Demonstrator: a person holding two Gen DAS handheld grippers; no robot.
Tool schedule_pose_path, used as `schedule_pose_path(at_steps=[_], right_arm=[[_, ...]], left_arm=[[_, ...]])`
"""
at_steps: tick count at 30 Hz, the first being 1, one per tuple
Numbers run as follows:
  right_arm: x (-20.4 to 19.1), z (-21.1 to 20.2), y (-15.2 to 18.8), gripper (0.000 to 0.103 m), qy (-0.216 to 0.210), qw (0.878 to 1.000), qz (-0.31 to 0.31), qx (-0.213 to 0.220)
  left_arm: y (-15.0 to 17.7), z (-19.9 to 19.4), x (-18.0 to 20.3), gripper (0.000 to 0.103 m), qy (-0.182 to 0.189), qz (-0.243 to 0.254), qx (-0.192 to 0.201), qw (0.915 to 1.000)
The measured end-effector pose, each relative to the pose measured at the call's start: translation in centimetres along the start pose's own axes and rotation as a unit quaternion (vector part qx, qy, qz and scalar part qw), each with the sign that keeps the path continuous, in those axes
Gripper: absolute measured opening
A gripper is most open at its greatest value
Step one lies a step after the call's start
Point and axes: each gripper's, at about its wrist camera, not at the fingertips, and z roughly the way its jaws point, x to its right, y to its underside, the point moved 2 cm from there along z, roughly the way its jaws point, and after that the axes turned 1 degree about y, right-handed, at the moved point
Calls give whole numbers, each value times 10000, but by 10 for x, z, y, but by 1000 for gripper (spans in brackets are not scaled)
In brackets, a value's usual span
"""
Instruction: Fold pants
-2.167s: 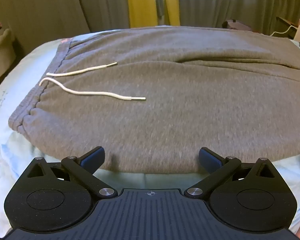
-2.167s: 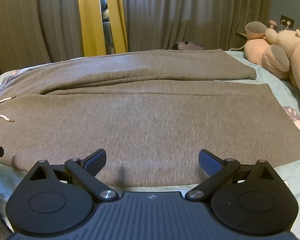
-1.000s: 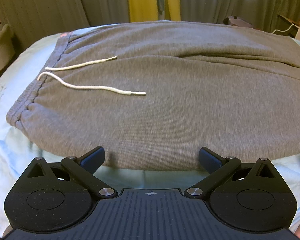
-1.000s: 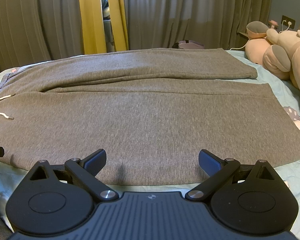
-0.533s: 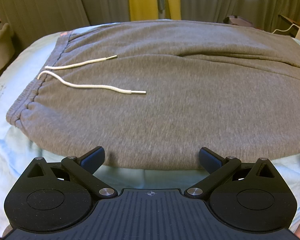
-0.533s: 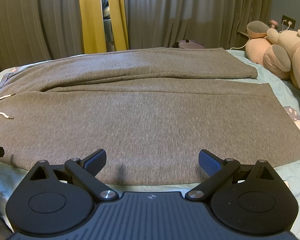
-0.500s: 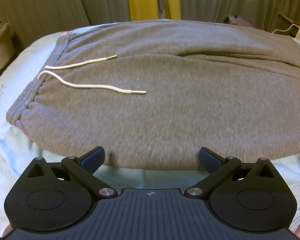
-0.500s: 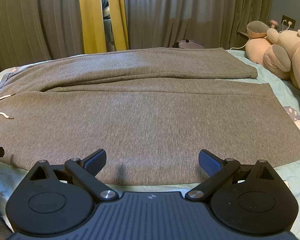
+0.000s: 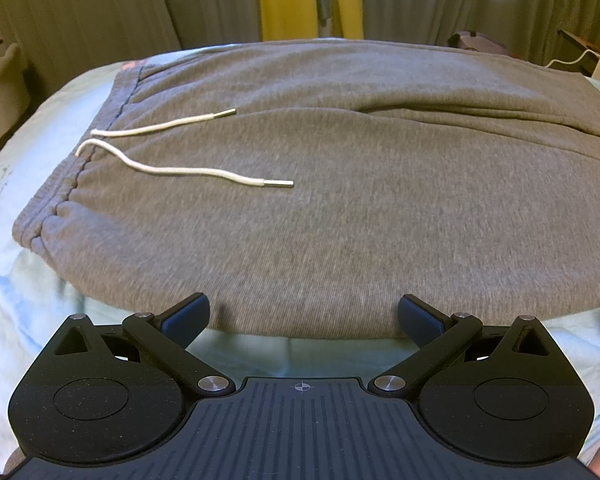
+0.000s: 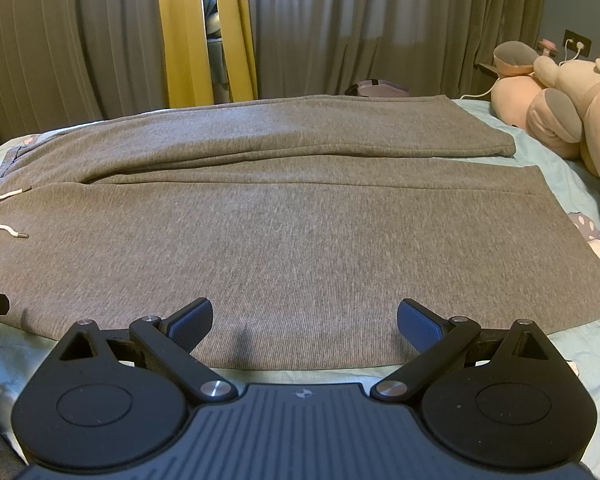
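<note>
Grey sweatpants [image 9: 340, 208] lie flat on a pale blue bed sheet [image 9: 40, 120], waistband to the left, legs running right. Two white drawstrings [image 9: 180, 170] lie loose on the upper front. In the right wrist view the pants [image 10: 300, 220] spread across the bed, the far leg folded slightly over the near one. My left gripper [image 9: 303, 316] is open, its fingertips at the near edge of the hip area. My right gripper [image 10: 305, 318] is open, its fingertips over the near edge of the near leg. Neither holds anything.
A pink plush toy [image 10: 560, 108] lies at the bed's right end. A white charging cable [image 10: 488, 88] runs behind it. Grey and yellow curtains [image 10: 188, 32] hang behind the bed. A patterned cloth [image 10: 596, 240] lies by the leg hem.
Both grippers have crept slightly forward toward the near edge of the pants. Both stay open. The pants have not moved.
</note>
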Motion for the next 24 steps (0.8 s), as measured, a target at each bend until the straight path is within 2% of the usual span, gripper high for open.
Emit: schedule_pose_path(at_steps=[24], right_arm=[[-2,0,0,99,4,10000,-32,-28]], left_arm=[[-3,-2,0,103,23,-5,-5,10000]])
